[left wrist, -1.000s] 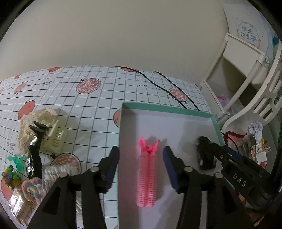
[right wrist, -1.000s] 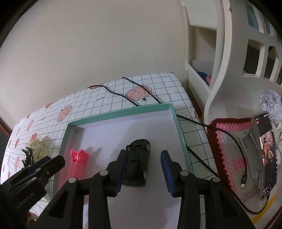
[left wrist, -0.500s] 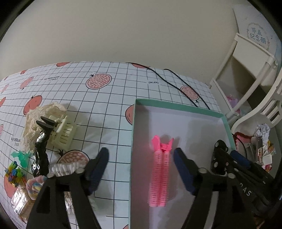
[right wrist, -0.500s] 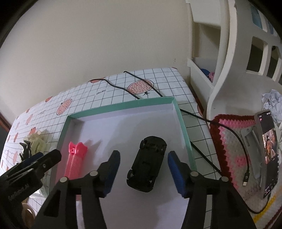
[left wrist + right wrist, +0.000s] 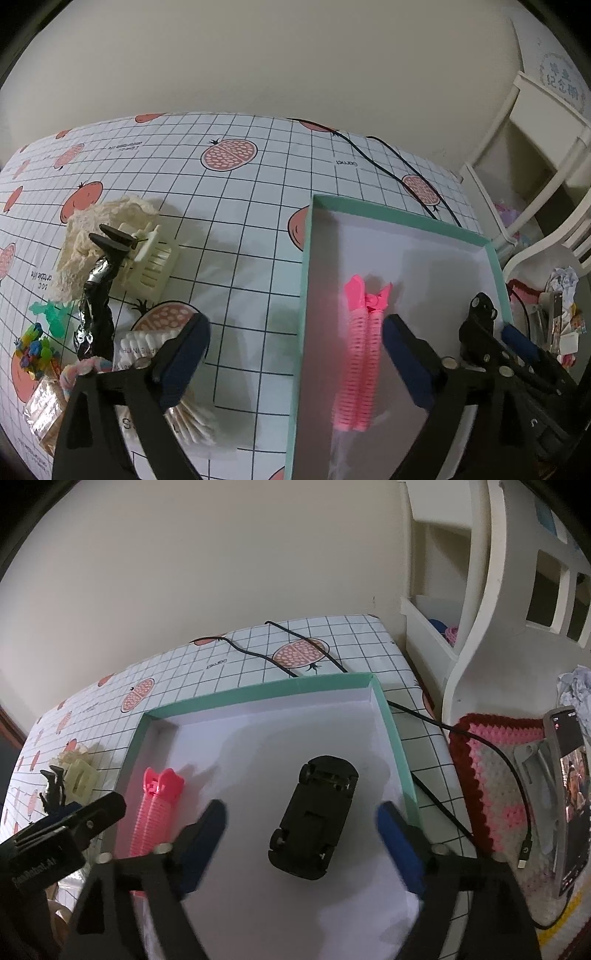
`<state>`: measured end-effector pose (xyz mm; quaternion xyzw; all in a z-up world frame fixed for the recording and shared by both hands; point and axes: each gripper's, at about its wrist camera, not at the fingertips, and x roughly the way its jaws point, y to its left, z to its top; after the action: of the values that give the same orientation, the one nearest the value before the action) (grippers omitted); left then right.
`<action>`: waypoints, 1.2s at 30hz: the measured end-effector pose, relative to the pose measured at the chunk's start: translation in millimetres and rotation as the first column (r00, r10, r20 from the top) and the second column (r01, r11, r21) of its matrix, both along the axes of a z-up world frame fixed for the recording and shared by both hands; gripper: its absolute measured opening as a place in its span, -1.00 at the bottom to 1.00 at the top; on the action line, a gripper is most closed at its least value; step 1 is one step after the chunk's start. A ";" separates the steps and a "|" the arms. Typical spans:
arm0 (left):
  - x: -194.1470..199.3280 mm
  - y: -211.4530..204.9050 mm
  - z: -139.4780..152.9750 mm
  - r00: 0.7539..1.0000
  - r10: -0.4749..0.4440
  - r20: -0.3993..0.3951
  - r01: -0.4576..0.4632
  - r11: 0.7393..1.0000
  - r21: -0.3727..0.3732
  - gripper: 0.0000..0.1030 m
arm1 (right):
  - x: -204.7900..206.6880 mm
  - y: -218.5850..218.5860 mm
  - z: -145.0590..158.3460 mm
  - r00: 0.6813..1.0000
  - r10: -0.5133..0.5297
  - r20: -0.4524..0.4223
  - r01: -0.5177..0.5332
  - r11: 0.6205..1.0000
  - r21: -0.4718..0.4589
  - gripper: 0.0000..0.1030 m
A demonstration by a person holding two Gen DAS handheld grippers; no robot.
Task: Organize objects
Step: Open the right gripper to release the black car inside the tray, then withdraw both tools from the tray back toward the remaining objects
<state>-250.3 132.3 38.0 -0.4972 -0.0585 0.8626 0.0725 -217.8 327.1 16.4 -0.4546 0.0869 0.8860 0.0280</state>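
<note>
Blue-padded fingers of the right hand-held gripper (image 5: 301, 843) stand wide apart with nothing clamped. Between and just ahead of them lies a black toy car (image 5: 314, 818), upside down with wheels showing, on the white floor of a shallow teal-rimmed cardboard box (image 5: 258, 694); neither finger touches it.

Left hand-held gripper (image 5: 295, 356): fingers likewise spread wide, empty. Its right finger sits over the box floor just beside a pink ribbed plastic hair clip (image 5: 358, 354), which lies flat inside the box; its left finger is outside the box rim, over the white grid-patterned counter (image 5: 240, 206) with fruit prints.

Further left of the left hand-held gripper, on the counter: a pack of white cotton swabs (image 5: 144, 341), a cream plastic claw clip (image 5: 151, 264) touching a black claw clip (image 5: 110, 242), a cream lace scrunchie (image 5: 92, 229) behind them, a small green clip (image 5: 53, 314) and multicoloured small items at the frame edge, too blurred to identify.

Beyond the box, a black cable (image 5: 295, 648) crosses the counter.
</note>
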 end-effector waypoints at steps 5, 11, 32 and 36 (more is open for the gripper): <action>0.6 0.2 0.8 1.000 0.007 -0.012 -0.007 1.000 -0.015 1.00 | 1.0 0.4 -0.9 1.000 -0.003 0.002 0.003 1.000 -0.004 0.96; 2.1 -2.5 4.9 0.999 0.019 -0.028 -0.020 1.000 -0.007 1.00 | 1.1 2.5 0.4 1.000 -0.017 0.001 0.017 1.000 -0.011 1.00; 39.9 -46.1 70.9 0.995 0.008 -0.097 -0.003 0.999 0.050 1.00 | 30.9 -40.3 58.2 0.999 -0.005 -0.038 0.005 1.000 0.022 1.00; 52.2 -68.5 81.7 0.993 0.014 -0.118 -0.010 0.999 0.035 1.00 | 40.8 -65.5 66.3 0.998 0.039 -0.040 -0.037 0.998 0.045 1.00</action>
<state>-198.1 63.8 119.7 -0.4437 -0.0721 0.8897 0.0794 -177.0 261.6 82.7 -0.4373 0.0591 0.8972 0.0193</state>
